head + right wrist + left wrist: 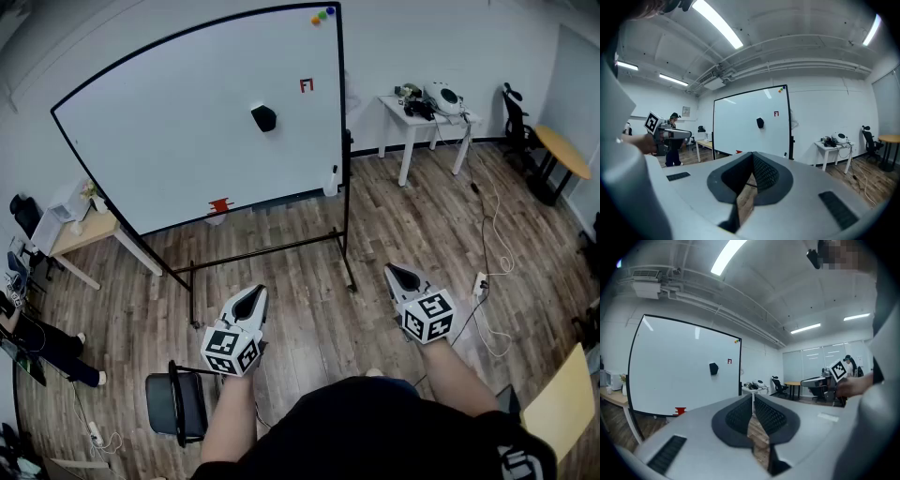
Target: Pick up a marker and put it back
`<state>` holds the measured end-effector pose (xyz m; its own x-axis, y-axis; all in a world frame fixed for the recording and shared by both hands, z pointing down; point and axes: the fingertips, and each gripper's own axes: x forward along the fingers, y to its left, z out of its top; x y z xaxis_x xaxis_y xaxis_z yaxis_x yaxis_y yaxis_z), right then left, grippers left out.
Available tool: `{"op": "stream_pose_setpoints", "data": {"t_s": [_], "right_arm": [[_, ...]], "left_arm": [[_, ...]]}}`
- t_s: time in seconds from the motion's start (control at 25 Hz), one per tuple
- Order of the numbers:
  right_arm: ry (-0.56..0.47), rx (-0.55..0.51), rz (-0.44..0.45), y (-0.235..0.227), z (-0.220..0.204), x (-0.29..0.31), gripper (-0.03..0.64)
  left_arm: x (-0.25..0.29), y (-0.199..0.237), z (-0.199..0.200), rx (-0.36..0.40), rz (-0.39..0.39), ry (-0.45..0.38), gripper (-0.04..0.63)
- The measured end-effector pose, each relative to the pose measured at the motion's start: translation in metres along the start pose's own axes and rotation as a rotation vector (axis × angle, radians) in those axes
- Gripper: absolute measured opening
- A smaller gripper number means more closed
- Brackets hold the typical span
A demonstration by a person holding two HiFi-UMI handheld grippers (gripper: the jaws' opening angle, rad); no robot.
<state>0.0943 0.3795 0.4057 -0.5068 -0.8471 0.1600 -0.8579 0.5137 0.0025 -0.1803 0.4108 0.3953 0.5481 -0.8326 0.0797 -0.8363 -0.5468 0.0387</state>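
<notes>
Wood floor [309,319], whiteboard [169,141] ahead, both grippers empty.
Left gripper [247,301] and right gripper [403,278] hang low over the floor, well short of the whiteboard, each with jaws pressed together on nothing. Which thing is the marker cannot be told: a small red item [218,204] sits at the board's lower edge, a black block [263,117] clings mid-board, and a white piece [330,182] stands by its right post.
</notes>
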Motion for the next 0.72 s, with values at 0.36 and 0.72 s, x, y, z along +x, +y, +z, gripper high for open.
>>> {"op": "stream_pose_setpoints", "data": {"t_s": [0.36,0.72], "right_arm": [[0.016,0.011,-0.003,-0.009,0.000,0.008,-0.005],[0.010,0.047,0.014,-0.024,-0.001,0.035,-0.005]], "left_arm": [[0.009,0.007,-0.003,0.001,0.007,0.022,0.029],[0.025,0.021,-0.016,-0.016,0.026,0.042,0.029]]}}
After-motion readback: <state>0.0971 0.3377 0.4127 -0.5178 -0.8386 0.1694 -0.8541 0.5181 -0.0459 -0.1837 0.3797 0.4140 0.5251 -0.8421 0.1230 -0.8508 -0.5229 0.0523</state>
